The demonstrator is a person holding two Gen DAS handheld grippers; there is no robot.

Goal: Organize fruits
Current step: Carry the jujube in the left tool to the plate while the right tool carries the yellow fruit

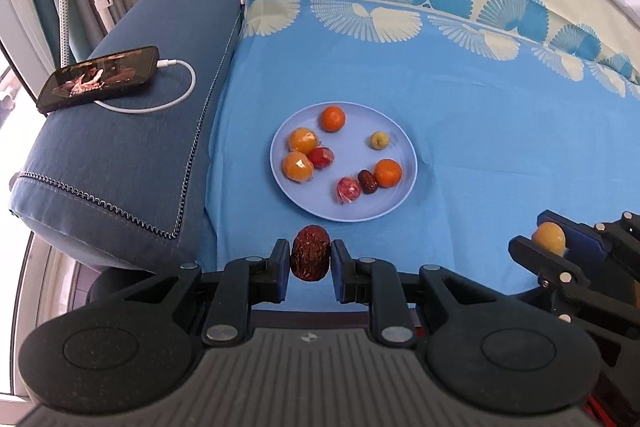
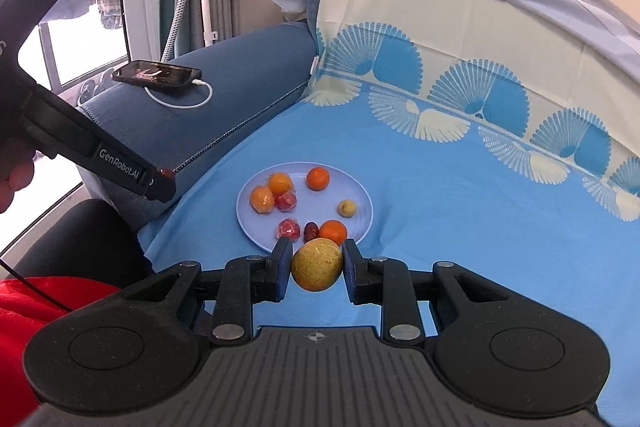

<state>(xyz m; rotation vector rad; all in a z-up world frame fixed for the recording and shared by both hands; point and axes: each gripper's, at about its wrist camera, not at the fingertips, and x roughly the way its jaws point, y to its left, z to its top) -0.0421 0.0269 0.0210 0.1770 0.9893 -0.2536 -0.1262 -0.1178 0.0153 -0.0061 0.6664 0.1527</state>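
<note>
The left claw (image 1: 311, 259) is closed on a wrinkled red date (image 1: 311, 258), its two pads pressed against the fruit's sides, and it hangs just short of the 6 o'clock rim of the pale blue plate (image 1: 384, 203). In the right wrist view this claw enters from 9 o'clock, slanting down toward the plate, with the person's hand (image 2: 14, 179) gripping its handle at the left edge.

The right claw (image 2: 317, 265) pinches a yellow-green round fruit (image 2: 317, 265), jaws parted only as wide as the fruit, and is held level at the plate's near rim (image 2: 362, 195). In the left wrist view it sits at 3 o'clock.

The plate lies on the blue bedsheet (image 1: 480, 147) and carries four oranges, two of them wrapped, two red wrapped fruits, a small date (image 1: 367, 181) and a small yellow fruit (image 1: 379, 140). At 10 o'clock from the plate, a phone (image 1: 98, 78) with its white cable (image 1: 176, 95) rests on the dark blue bolster (image 1: 120, 167).
</note>
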